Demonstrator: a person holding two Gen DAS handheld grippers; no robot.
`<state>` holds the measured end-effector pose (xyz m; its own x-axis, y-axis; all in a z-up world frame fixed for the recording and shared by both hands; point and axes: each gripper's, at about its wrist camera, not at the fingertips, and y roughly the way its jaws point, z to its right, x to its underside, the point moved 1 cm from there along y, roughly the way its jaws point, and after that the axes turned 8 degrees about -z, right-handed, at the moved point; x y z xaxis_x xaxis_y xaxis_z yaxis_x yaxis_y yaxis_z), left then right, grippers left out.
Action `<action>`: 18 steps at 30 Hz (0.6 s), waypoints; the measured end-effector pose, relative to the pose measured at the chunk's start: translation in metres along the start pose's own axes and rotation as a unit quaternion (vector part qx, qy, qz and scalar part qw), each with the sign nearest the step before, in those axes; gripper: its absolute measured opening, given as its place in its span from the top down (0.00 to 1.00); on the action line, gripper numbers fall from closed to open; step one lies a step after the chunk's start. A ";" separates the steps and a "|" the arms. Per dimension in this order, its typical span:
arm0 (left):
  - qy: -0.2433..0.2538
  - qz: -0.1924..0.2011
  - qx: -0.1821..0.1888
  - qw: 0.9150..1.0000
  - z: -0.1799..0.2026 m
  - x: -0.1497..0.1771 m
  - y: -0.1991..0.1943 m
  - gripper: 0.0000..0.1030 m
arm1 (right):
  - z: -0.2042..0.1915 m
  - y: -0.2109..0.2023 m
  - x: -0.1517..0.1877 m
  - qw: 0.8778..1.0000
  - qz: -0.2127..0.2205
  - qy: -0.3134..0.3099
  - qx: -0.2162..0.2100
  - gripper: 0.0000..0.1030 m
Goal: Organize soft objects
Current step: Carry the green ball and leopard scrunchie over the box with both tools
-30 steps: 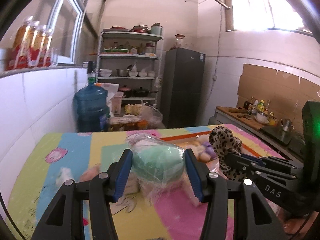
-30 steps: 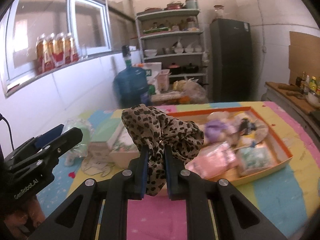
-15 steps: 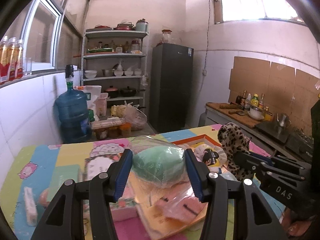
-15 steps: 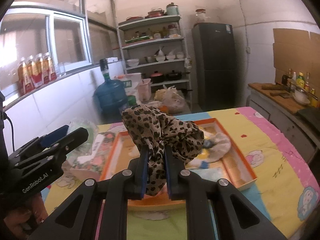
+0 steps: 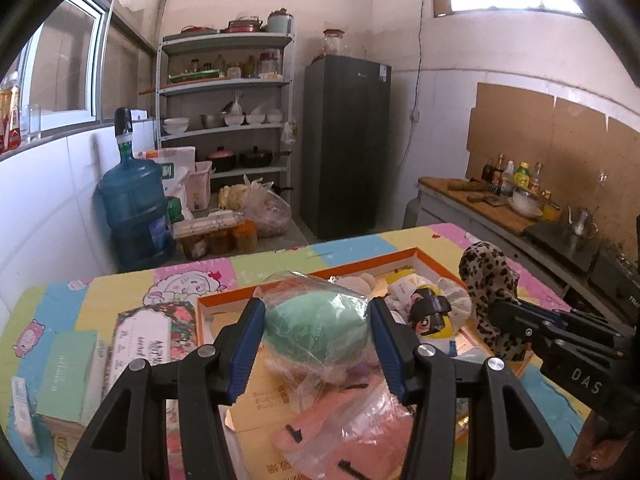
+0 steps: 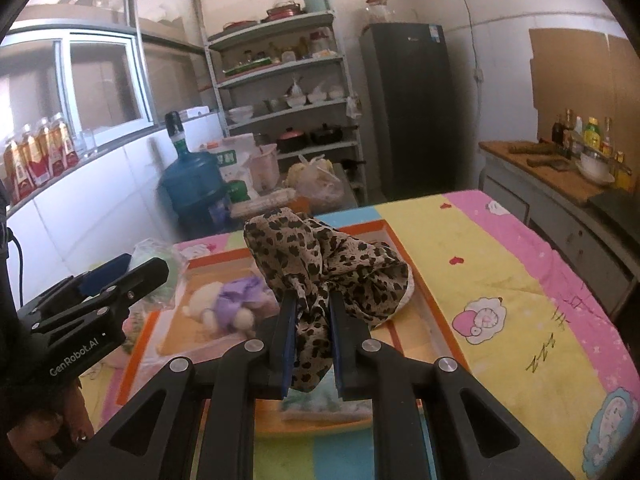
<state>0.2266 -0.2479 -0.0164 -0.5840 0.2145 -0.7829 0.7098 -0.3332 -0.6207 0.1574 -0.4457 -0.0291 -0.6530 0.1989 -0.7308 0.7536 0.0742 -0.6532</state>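
My left claw is clamped on a mint-green soft lump wrapped in clear crinkled plastic, the blue pads pressed into both its sides. I carry it above the near left part of the shallow orange-rimmed cardboard tray. Under it lies a pink soft item in a clear bag on the tray's tan floor. Just past my right finger sits a round plush toy with a yellow and black face.

My right claw is squeezed narrow on a leopard-print fabric scrunchie, which bunches up above the fingertips and hangs down between them. It is over the tray's middle, and in the left wrist view it shows to the right of the wrapped lump, apart from it. Below and to its left a cream plush doll in a purple dress lies on the tray floor. The tray's right orange edge runs close beside my right finger.

Left of the tray, touching its edge or nearly so, are a flowery printed box and a pale green flat box. To the right of the tray the bright cartoon-patterned tablecloth lies bare out to the table edge. Beyond the far edge stand a blue water jug, a grey metal shelf rack and a dark fridge.
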 end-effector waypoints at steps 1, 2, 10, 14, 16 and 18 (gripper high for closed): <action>0.000 -0.004 -0.002 1.000 0.001 0.000 0.004 0.48 | 0.003 0.003 -0.001 1.000 -0.002 0.002 -0.001 0.85; 0.001 -0.006 -0.002 1.000 0.001 -0.001 0.008 0.48 | 0.006 0.006 -0.002 1.000 -0.003 0.003 -0.001 0.85; 0.000 -0.023 -0.004 1.000 0.006 -0.002 0.031 0.48 | 0.016 0.028 -0.006 1.000 -0.015 0.004 -0.005 0.85; 0.000 -0.031 0.002 1.000 0.006 -0.003 0.039 0.48 | 0.018 0.035 -0.007 1.000 -0.021 0.004 -0.006 0.85; 0.000 -0.034 0.004 0.999 0.006 -0.003 0.043 0.48 | 0.018 0.040 -0.008 1.000 -0.025 0.005 -0.006 0.85; 0.000 -0.036 0.007 0.999 0.005 -0.004 0.046 0.48 | 0.018 0.043 -0.009 1.000 -0.028 0.005 -0.007 0.85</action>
<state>0.2591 -0.2684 -0.0418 -0.6326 0.2387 -0.7368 0.6605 -0.3305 -0.6742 0.1943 -0.4620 -0.0548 -0.6941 0.2047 -0.6902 0.7162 0.0990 -0.6908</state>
